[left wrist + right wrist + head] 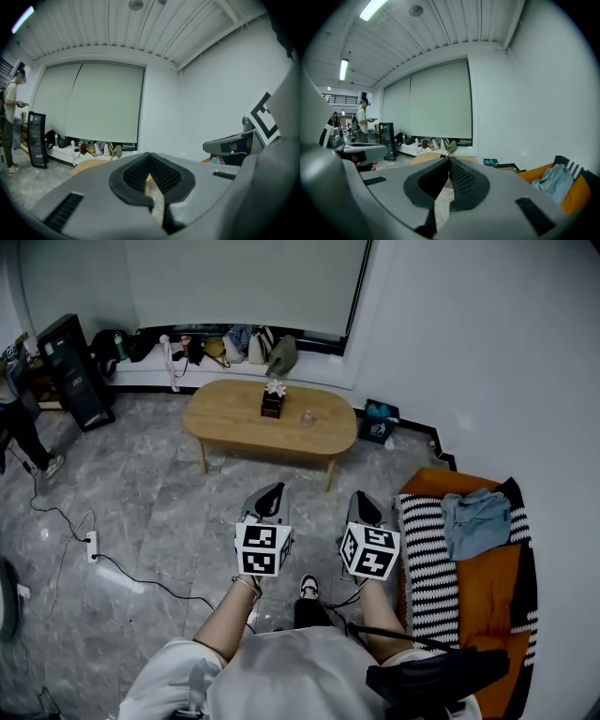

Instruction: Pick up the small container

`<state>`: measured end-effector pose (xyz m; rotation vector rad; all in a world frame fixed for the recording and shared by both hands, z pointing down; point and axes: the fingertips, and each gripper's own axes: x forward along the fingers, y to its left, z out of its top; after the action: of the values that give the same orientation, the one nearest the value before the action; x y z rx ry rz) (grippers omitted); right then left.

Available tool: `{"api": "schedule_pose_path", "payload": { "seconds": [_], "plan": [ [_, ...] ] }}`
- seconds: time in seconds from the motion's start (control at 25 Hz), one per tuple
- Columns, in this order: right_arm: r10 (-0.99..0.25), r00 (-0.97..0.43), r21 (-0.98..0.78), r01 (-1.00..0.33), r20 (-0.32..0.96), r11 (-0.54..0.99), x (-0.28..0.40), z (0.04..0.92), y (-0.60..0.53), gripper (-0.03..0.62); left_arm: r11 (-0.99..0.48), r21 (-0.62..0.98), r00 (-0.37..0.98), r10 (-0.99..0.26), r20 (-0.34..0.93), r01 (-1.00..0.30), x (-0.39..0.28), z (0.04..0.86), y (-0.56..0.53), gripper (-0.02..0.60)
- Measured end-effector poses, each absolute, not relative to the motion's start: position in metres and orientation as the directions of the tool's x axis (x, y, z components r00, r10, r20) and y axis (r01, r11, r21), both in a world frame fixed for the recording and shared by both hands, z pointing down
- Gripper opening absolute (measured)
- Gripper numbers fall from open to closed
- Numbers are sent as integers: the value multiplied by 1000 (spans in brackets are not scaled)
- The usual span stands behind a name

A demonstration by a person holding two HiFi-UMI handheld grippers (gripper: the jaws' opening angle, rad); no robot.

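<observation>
Two claws: the left claw [274, 488] and the right claw [362, 496] are held side by side above the floor [141, 512], both aimed toward the table [230, 418].
Left claw state: jaws together at the tips, nothing between them.
Right claw state: jaws pressed together, likewise empty.
Gap to the table: well apart, with bare grey floor in between.
Small container [307, 417]: it stands on the table's right half, upright, pale and clear-looking, too small to tell more.
Beside it: a dark box [272, 406] with a white flower on top sits just to its left, not touching.
Table: light wood, oval, on thin legs.
Behind the table: a row of bags [253, 345] along the ledge under a drawn blind [244, 282].
Right side: an orange sofa [487, 587] with a striped cover [427, 568] and a blue garment [476, 521] lying on it.
Left side: a black cabinet [75, 371], a power strip [92, 545] with its cable on the floor.
Far left: a person [10, 122] stands by the cabinet.
</observation>
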<state>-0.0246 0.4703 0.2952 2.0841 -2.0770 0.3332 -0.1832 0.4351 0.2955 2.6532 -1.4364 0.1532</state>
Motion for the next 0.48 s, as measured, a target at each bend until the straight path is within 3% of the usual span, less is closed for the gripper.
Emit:
{"api": "schedule_pose_path", "payload": {
  "seconds": [0.48],
  "plan": [
    [-964,-24,-31,-999,265,17,25,277,380,23,-522,53,524,-840,137,-851,-137,284,345,8]
  ]
}}
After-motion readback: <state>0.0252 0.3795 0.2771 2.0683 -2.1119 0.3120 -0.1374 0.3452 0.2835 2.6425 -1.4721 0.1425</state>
